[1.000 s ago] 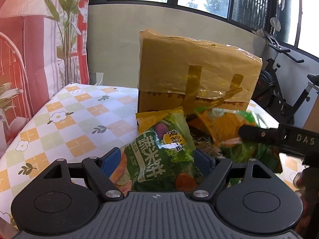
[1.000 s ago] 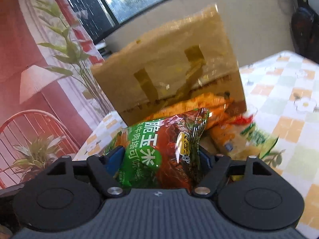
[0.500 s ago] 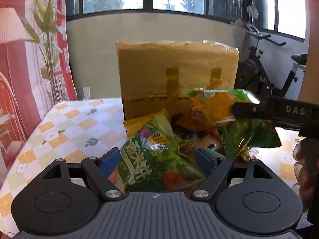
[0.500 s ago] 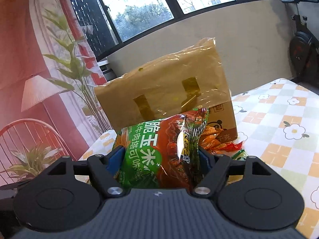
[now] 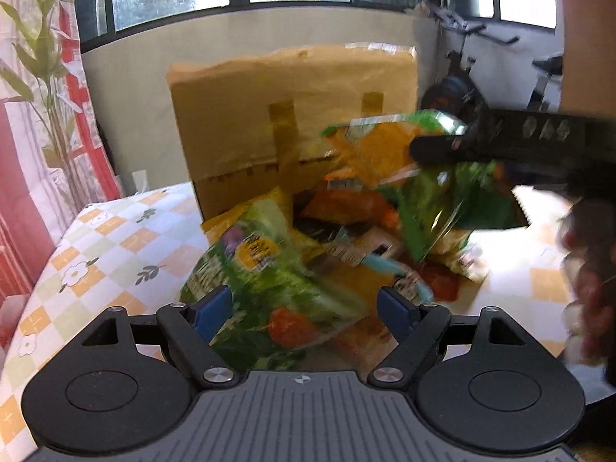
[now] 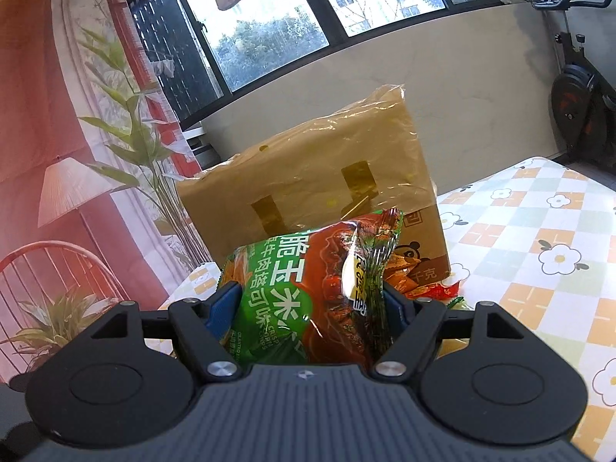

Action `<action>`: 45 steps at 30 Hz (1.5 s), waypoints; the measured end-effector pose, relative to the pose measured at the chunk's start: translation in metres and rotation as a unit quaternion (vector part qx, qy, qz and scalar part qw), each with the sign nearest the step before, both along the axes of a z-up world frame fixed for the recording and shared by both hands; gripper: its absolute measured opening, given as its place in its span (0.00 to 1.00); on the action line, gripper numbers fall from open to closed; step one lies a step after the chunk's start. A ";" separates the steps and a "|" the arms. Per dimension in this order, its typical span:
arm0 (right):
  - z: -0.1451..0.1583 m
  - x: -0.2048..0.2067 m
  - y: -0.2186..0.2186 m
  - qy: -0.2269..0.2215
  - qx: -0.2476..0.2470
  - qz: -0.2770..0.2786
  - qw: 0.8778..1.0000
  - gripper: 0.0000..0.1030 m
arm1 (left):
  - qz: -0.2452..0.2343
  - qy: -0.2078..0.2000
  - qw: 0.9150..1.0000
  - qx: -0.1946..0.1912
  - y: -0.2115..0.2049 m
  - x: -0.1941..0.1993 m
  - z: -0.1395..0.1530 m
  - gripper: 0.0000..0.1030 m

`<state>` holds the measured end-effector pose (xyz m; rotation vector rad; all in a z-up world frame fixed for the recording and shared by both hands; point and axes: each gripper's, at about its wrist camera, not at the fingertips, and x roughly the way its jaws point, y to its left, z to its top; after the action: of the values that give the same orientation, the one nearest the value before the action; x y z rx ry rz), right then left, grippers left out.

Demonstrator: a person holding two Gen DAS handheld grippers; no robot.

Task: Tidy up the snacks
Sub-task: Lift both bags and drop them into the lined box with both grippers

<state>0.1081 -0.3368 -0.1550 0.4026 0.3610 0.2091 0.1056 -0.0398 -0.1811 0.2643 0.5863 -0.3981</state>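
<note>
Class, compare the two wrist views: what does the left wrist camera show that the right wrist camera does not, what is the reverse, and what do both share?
Left wrist only: the left gripper over a green vegetable-print bag, and the snack pile on the table.

Right wrist only: the printed front of the red-and-green chip bag between the right gripper pads.

Both: the taped cardboard box and the checked tablecloth.

A surface (image 5: 115, 246) in a checked, flowered cloth carries a taped cardboard box (image 5: 292, 123) and, just before it, what looks like a blurred heap of snack packets (image 5: 346, 231).
</note>
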 end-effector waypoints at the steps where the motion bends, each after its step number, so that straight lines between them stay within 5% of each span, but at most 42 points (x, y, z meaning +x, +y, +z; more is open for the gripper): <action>1: 0.000 0.000 0.000 0.000 0.001 0.000 1.000 0.74 | 0.004 0.000 1.000 0.010 -0.001 0.002 -0.003 0.82; 15: -0.003 -0.001 -0.002 0.003 0.006 0.003 1.000 0.74 | 0.017 -0.052 0.986 0.161 -0.020 0.020 -0.047 0.85; 23: -0.004 -0.002 -0.001 0.003 0.009 0.002 1.000 0.74 | 0.057 -0.040 0.992 0.104 0.007 0.033 -0.039 0.67; 28: -0.001 -0.004 -0.001 -0.006 0.009 -0.002 1.000 0.74 | 0.088 -0.034 0.995 0.013 0.036 0.027 -0.016 0.62; 37: 0.021 -0.007 -0.005 -0.045 -0.008 -0.010 0.999 0.74 | 0.093 -0.050 0.991 -0.087 0.061 0.030 0.047 0.62; 45: 0.082 0.013 -0.020 -0.118 -0.039 -0.009 0.992 0.74 | 0.050 -0.090 0.976 -0.191 0.061 0.056 0.123 0.63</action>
<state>0.1211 -0.3564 -0.0726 0.3005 0.1324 0.2213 0.1619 0.0212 -0.0585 -0.0983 0.3342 -0.3766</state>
